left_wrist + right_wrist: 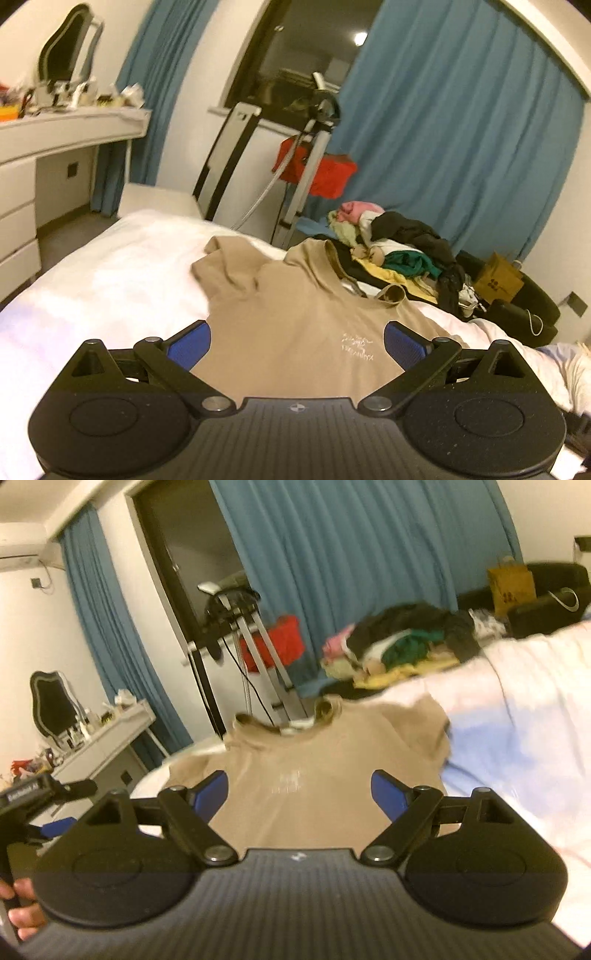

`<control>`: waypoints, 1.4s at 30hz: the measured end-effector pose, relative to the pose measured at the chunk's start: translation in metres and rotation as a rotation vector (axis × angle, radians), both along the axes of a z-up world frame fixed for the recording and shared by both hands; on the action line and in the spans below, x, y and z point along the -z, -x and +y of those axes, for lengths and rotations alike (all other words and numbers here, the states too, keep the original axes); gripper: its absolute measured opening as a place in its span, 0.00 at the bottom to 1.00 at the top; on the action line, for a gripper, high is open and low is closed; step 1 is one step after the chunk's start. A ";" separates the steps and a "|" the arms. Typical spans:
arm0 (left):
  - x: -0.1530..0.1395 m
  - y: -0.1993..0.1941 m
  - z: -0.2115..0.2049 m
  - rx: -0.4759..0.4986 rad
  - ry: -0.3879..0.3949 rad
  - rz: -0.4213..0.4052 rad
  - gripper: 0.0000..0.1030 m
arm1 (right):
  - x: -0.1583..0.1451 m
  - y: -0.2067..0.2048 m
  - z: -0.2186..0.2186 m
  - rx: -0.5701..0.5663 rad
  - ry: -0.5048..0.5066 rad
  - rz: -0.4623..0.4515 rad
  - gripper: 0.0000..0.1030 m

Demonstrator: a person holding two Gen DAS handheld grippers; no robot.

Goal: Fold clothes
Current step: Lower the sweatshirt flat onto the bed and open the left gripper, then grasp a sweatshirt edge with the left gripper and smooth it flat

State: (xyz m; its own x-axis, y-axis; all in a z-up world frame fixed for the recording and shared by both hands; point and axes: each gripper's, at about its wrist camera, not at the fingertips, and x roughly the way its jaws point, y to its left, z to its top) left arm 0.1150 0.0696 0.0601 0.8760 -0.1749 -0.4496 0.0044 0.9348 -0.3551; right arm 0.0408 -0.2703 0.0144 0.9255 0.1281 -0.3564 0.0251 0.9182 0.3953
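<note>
A tan T-shirt [295, 314] with a small white chest logo lies spread on the white bed [103, 280], collar toward the far side. Its left sleeve is bunched up. My left gripper [297, 341] hovers over the shirt's lower half, open, blue pads wide apart, nothing between them. In the right wrist view the same tan T-shirt [314, 760] lies ahead, and my right gripper [299, 792] is open above its lower part. The left gripper's handle [26, 801] shows at the left edge, held by a hand [18, 904].
A pile of mixed clothes [399, 243] sits on the bed's far side beyond the collar. Behind it stand a treadmill [236, 162] with a red cloth [321, 170], blue curtains and a dark sofa [517, 306] with a brown paper bag. A white dresser [55, 147] is at the left.
</note>
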 end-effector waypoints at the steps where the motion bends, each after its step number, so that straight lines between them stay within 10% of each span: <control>1: -0.003 0.002 0.004 -0.008 0.021 0.005 0.98 | 0.001 0.003 0.002 0.005 -0.006 0.004 0.83; 11: 0.070 -0.071 0.070 -0.174 0.492 0.197 0.85 | 0.058 -0.016 0.019 -0.075 -0.046 0.104 0.83; 31: 0.173 -0.256 0.113 -0.225 0.869 0.020 0.74 | 0.164 -0.111 0.029 -0.082 -0.011 0.060 0.86; 34: 0.169 -0.282 0.113 -0.181 0.831 0.046 0.71 | 0.166 -0.113 0.031 -0.091 0.001 0.055 0.86; 38: 0.164 -0.303 0.113 -0.186 0.750 0.139 0.27 | 0.167 -0.113 0.029 -0.098 -0.013 0.051 0.86; 42: 0.143 -0.297 0.128 -0.250 0.636 0.193 0.14 | 0.167 -0.114 0.031 -0.099 -0.014 0.053 0.87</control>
